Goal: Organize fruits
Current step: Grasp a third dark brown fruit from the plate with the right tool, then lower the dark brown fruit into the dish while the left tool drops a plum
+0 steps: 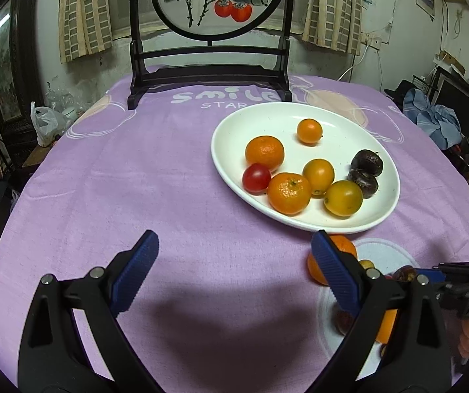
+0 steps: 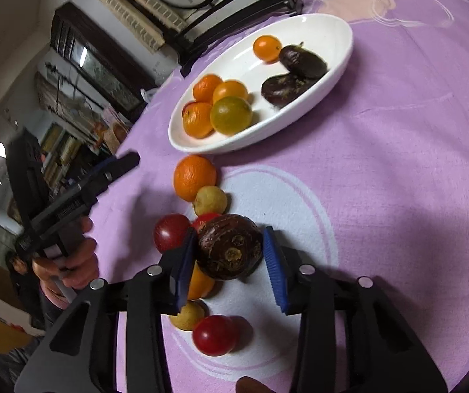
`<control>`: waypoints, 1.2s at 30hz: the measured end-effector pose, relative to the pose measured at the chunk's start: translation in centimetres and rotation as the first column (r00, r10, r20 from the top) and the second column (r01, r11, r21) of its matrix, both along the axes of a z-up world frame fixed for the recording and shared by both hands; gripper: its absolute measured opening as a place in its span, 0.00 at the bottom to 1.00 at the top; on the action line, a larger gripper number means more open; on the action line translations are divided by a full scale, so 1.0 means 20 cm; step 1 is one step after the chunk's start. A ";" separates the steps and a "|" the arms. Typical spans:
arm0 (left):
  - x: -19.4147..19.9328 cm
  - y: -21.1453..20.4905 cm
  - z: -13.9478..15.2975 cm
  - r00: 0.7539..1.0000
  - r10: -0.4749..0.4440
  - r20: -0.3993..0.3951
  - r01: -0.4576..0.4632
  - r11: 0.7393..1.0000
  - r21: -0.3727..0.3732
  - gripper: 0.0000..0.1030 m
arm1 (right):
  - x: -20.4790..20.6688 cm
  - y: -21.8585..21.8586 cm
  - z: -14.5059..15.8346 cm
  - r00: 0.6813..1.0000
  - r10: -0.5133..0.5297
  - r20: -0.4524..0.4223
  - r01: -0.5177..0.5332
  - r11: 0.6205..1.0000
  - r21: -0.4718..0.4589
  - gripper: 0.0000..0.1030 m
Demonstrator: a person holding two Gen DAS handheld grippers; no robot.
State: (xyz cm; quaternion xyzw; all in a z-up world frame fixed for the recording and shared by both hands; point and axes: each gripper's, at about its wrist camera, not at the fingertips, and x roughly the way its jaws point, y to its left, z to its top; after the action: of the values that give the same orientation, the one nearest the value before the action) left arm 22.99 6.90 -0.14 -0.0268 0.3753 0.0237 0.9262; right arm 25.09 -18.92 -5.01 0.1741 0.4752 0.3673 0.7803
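My right gripper (image 2: 231, 255) framed a dark, wrinkled fruit (image 2: 229, 247) lying on the purple cloth (image 2: 398, 163) just short of the white plate (image 2: 339, 62); the left pad touched its skin, while a thin gap seemed to remain at the right pad. I judged the fruit light, with a stiff, leathery rind, best taken across its widest middle. My left gripper (image 1: 234, 271) stood wide and empty above bare cloth. The right wrist view showed the loose row of fruit: an orange (image 2: 195, 177) and cherry tomatoes (image 2: 172, 236). The left wrist view hid most of these but showed the plate's eight fruits plainly.
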 end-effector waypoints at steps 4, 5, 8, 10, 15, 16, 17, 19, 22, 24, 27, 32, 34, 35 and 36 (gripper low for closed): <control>-0.02 -0.03 0.00 0.989 -0.141 -0.032 0.139 0.988 -0.071 0.93 | -0.01 -0.08 0.06 0.998 -0.047 0.041 0.046 0.999 0.030 0.40; -0.04 -0.06 0.00 0.980 -0.193 -0.037 0.190 0.978 -0.082 0.93 | -0.01 -0.09 0.06 0.998 -0.050 0.038 0.049 0.998 0.032 0.40; -0.11 -0.17 -0.01 0.940 -0.338 -0.033 0.336 0.940 -0.051 0.87 | -0.03 -0.09 0.05 0.998 -0.046 0.038 0.045 0.999 0.026 0.40; -0.15 -0.23 -0.02 0.914 -0.405 -0.038 0.404 0.914 -0.021 0.79 | -0.04 -0.08 0.06 0.999 -0.036 0.040 0.035 0.999 0.029 0.40; -0.16 -0.34 -0.10 0.881 -0.466 -0.084 0.469 0.883 0.027 0.61 | -0.05 -0.08 0.09 0.998 -0.036 0.052 0.033 0.999 0.043 0.40; -0.16 -0.35 -0.11 0.873 -0.480 -0.087 0.484 0.875 0.021 0.61 | -0.04 -0.07 0.09 0.998 -0.037 0.052 0.035 0.998 0.044 0.40; -0.17 -0.36 -0.11 0.867 -0.490 -0.089 0.494 0.869 0.021 0.59 | -0.04 -0.08 0.09 0.998 -0.039 0.050 0.037 0.998 0.047 0.40; -0.18 -0.38 -0.11 0.856 -0.510 -0.088 0.514 0.857 0.038 0.57 | -0.04 -0.08 0.09 0.998 -0.043 0.047 0.041 0.998 0.050 0.40; -0.21 -0.41 -0.13 0.830 -0.549 -0.098 0.555 0.831 0.048 0.53 | -0.03 -0.07 0.09 0.997 -0.048 0.054 0.045 0.998 0.046 0.40; -0.21 -0.42 -0.15 0.821 -0.560 -0.112 0.568 0.821 0.064 0.51 | -0.04 -0.07 0.09 0.997 -0.050 0.058 0.048 0.998 0.041 0.40; -0.20 -0.44 -0.18 0.818 -0.559 -0.134 0.571 0.818 0.071 0.44 | -0.04 -0.07 0.10 0.997 -0.051 0.059 0.049 0.998 0.040 0.40; -0.19 -0.43 -0.21 0.825 -0.544 -0.150 0.556 0.829 0.054 0.39 | -0.04 -0.07 0.10 0.997 -0.047 0.065 0.045 0.998 0.032 0.40; -0.19 -0.44 -0.21 0.826 -0.543 -0.153 0.556 0.829 0.059 0.39 | -0.05 -0.07 0.10 0.997 -0.045 0.065 0.043 0.999 0.031 0.40; -0.19 -0.44 -0.20 0.828 -0.539 -0.154 0.553 0.831 0.060 0.38 | -0.05 -0.06 0.10 0.997 -0.044 0.067 0.042 0.999 0.031 0.40; -0.19 -0.43 -0.20 0.830 -0.536 -0.153 0.550 0.833 0.061 0.38 | -0.06 -0.06 0.10 0.997 -0.040 0.070 0.038 0.999 0.030 0.40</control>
State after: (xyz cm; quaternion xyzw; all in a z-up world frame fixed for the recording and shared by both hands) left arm 19.10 -1.78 -4.09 0.1300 0.4250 -0.2198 0.8684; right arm 23.97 -20.17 -3.08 0.1815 0.4386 0.3646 0.8011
